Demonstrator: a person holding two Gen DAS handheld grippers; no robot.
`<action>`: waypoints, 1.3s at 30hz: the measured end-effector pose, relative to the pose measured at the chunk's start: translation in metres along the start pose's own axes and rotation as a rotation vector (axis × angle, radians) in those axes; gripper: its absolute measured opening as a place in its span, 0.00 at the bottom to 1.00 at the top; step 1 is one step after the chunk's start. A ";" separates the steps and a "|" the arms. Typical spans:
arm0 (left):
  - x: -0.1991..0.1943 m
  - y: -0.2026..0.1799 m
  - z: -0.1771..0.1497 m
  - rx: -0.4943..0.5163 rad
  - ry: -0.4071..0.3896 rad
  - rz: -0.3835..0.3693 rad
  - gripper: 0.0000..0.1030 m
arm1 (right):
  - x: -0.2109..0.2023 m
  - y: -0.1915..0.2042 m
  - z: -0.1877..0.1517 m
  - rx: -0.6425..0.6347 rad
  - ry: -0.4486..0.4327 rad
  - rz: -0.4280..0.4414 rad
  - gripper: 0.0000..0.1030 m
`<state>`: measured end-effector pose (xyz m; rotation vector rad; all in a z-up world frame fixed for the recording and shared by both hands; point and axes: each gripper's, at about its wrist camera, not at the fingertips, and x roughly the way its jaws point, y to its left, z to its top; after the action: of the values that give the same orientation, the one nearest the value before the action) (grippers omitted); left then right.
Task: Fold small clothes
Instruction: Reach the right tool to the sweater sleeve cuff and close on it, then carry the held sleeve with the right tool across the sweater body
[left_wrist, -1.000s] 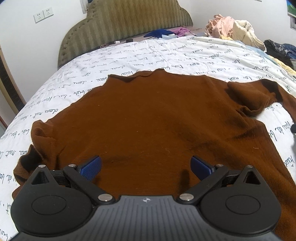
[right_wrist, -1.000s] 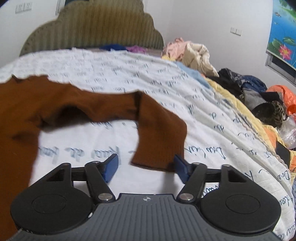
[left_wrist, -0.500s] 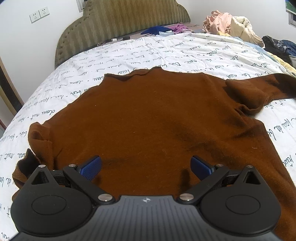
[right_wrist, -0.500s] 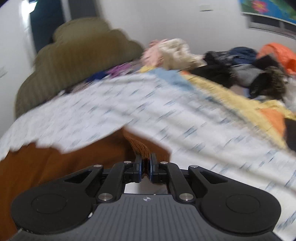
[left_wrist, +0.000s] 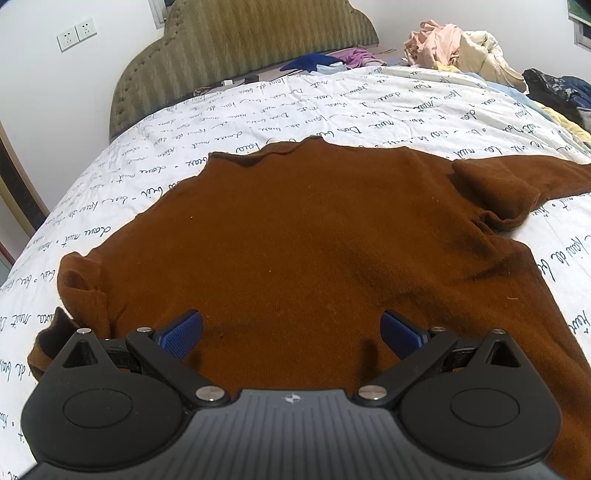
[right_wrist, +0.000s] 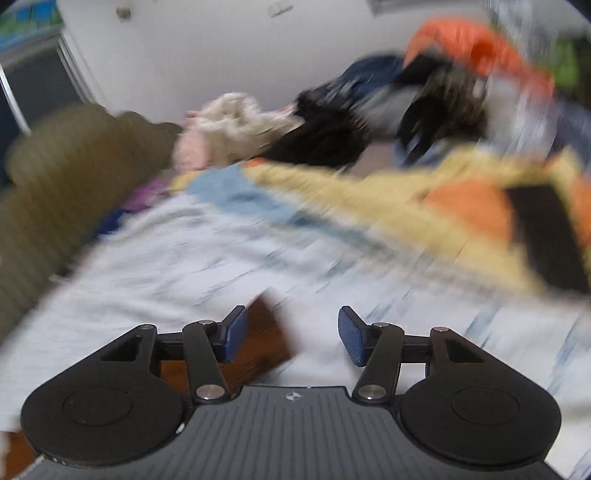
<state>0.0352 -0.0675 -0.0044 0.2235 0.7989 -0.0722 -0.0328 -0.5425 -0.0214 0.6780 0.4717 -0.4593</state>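
Although the brown sweater (left_wrist: 314, 258) lies spread front-up on the bed (left_wrist: 332, 103), I judge the folding itself has hardly begun. Starting at the left, its left sleeve (left_wrist: 79, 291) is bunched and doubled against the body, not laid in cleanly. My left tongs (left_wrist: 291, 332) hover over the hem with the pads wide apart and nothing between them. Moving right, the body is fairly flat, and the right sleeve (left_wrist: 517, 181) stretches outward past the edge of the view. My right tongs (right_wrist: 291, 338) have just been opening; the pads stand apart over the blurred sheet, and the brown cuff (right_wrist: 266, 339) lies just beside the left pad, not pinched. Still to do, as I read it: both sleeves turned in, then the body folded up.
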 end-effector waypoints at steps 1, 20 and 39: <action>0.000 -0.001 0.000 -0.001 -0.001 -0.006 1.00 | 0.002 -0.001 -0.006 0.049 0.041 0.058 0.55; -0.008 0.018 0.008 0.003 -0.034 0.049 1.00 | 0.021 0.013 0.035 0.169 -0.148 0.034 0.11; 0.018 0.055 0.000 -0.129 0.043 0.062 1.00 | -0.028 0.210 -0.060 -0.459 -0.023 0.278 0.12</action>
<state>0.0559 -0.0134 -0.0075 0.1281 0.8353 0.0431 0.0432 -0.3500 0.0534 0.2864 0.4337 -0.0876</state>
